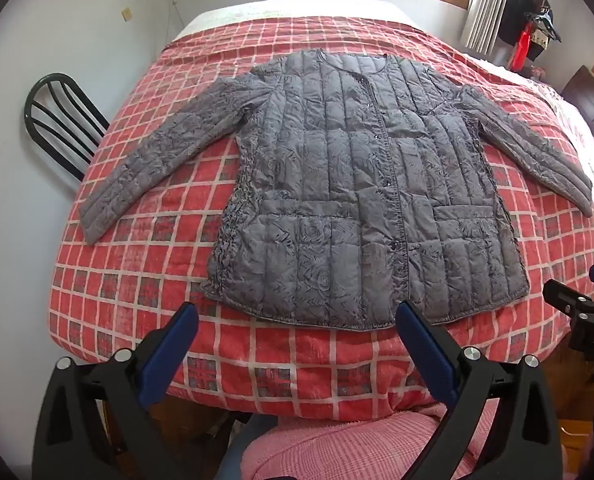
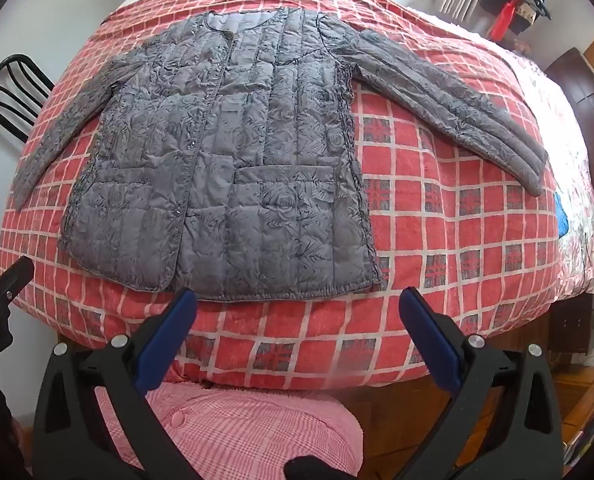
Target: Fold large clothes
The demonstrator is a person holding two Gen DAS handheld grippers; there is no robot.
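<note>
I have a grey quilted jacket (image 1: 361,184) spread flat and face up on the bed (image 1: 145,264), on a red checked bedcover, collar toward the far end and hem toward me. Its front is fastened down the middle, and both sleeves lie out to the sides, angled down toward the near edge (the rose pattern in the quilting shows clearly on the lower panels).

My left gripper (image 1: 297,324) hangs over the near edge of the bed with its blue fingers (image 1: 425,344) spread as wide as they go, nothing between them; the jacket's hem lies just beyond the fingertips, not touched. My right gripper (image 2: 299,312) is the same: fingers fully apart, empty, poised above the strip of bedcover just short of the hem on the jacket's right half.

A black chair (image 1: 61,120) stands at the left side of the bed. Below both grippers, a pink checked garment worn by the person fills the bottom of each view.
</note>
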